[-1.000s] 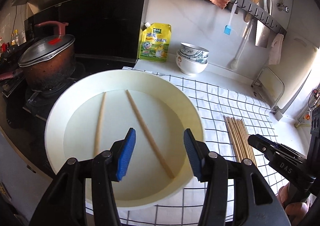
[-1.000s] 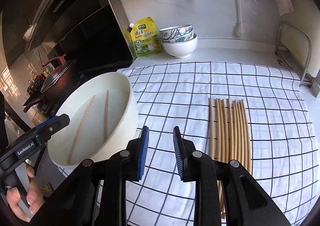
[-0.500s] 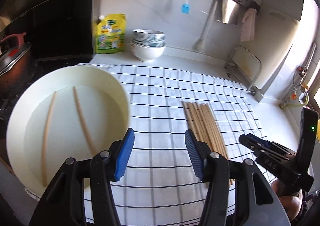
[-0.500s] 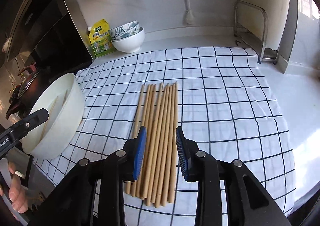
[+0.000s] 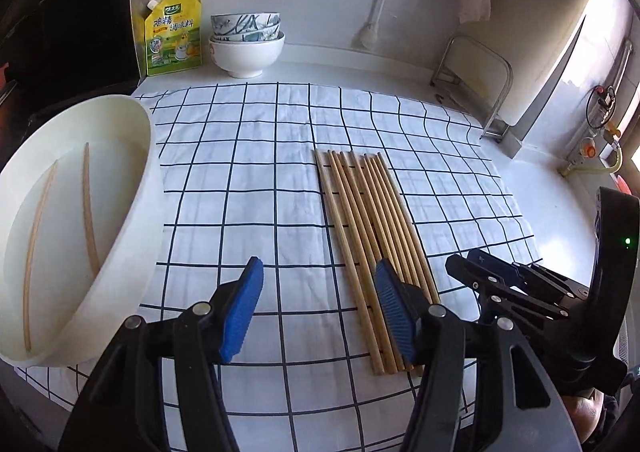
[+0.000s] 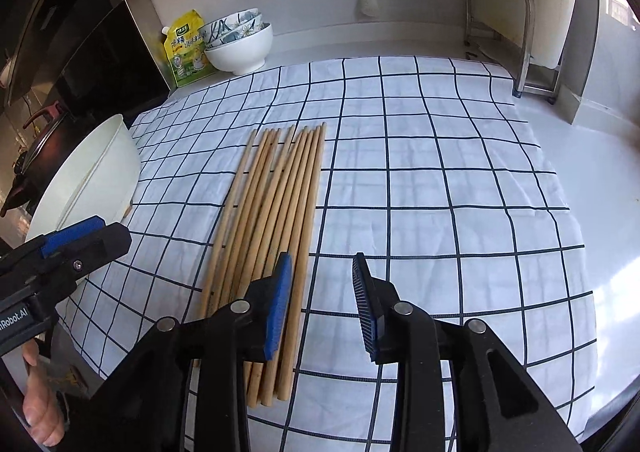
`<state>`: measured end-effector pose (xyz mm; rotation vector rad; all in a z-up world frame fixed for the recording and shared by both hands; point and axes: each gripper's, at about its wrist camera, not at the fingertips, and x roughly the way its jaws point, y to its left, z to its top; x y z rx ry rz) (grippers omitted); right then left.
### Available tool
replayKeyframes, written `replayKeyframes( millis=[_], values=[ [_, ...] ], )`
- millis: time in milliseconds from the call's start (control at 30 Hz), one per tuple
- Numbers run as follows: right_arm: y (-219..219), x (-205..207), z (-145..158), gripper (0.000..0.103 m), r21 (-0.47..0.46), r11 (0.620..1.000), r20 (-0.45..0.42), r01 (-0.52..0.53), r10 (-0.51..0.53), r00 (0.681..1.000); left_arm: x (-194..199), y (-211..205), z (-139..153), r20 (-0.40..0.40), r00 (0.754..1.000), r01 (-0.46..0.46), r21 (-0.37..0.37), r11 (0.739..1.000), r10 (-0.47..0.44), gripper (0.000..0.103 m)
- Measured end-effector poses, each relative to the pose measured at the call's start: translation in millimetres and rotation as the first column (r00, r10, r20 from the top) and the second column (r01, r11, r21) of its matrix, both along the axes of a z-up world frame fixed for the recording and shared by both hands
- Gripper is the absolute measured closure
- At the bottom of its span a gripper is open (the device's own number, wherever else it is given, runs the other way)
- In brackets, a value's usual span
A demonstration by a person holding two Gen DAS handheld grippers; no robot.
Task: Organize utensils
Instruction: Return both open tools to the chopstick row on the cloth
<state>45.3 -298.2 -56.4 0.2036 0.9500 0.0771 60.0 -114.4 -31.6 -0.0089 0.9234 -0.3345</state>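
Several wooden chopsticks [image 5: 372, 232] lie side by side on the checked cloth [image 5: 248, 172]. Two more chopsticks [image 5: 88, 212] rest in the white basin [image 5: 132, 252] at the cloth's left edge. My left gripper [image 5: 320, 292] hovers over the cloth just left of the row. Its jaws are opening with nothing between them, and its right pad overlaps the row's near ends. My right gripper [image 6: 322, 292] is open with a narrower gap and nothing in it. It hangs over the row [image 6: 272, 220] at its near right end. Each gripper shows in the other's view [image 5: 466, 261] [image 6: 108, 234].
Stacked bowls [image 5: 246, 48] and a yellow pouch [image 5: 172, 36] stand at the back by the wall. A metal rack [image 5: 472, 80] stands at the back right. A dark pot [image 6: 40, 148] sits on the stove beyond the basin [image 6: 88, 180]. A hand [image 6: 40, 412] grips the left tool.
Both grippers have swung right from the basin to the row of chopsticks and come lower over the cloth. The left jaws stand wider apart than before; the right ones slightly wider.
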Motion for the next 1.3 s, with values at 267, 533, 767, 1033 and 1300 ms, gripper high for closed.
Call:
replayKeyframes(
  millis=[267, 533, 767, 1033, 1300],
  values=[
    [4.4, 8.6, -11.2, 0.069, -0.025, 0.999, -0.021, -0.023, 0.022, 1.000, 7.3, 1.1, -19.0, -0.035, 0.999, -0.031, 0.012, 0.999, 0.032, 0.037],
    [10.7, 18.6, -15.0, 0.069, -0.081, 0.996, -0.028, -0.033, 0.031, 0.999, 11.7, 0.7, -28.3, -0.053, 0.998, -0.044, 0.019, 0.999, 0.045, 0.033],
    [12.4, 18.8, -19.0, 0.069, -0.101, 0.994, -0.047, -0.047, 0.043, 0.998, 14.3, 1.1, -34.6, -0.069, 0.996, -0.046, 0.021, 0.999, 0.048, 0.031],
    [8.5, 17.2, -19.7, 0.069, -0.107, 0.994, -0.052, -0.038, 0.033, 0.998, 16.3, -2.2, -42.3, -0.080, 0.995, -0.048, 0.036, 0.998, 0.051, 0.024],
    [-2.1, 15.1, -20.3, 0.069, -0.103, 0.995, -0.048, -0.012, 0.007, 0.999, 20.4, -6.3, -51.1, -0.094, 0.994, -0.051, 0.059, 0.997, 0.056, 0.024]
  ],
)
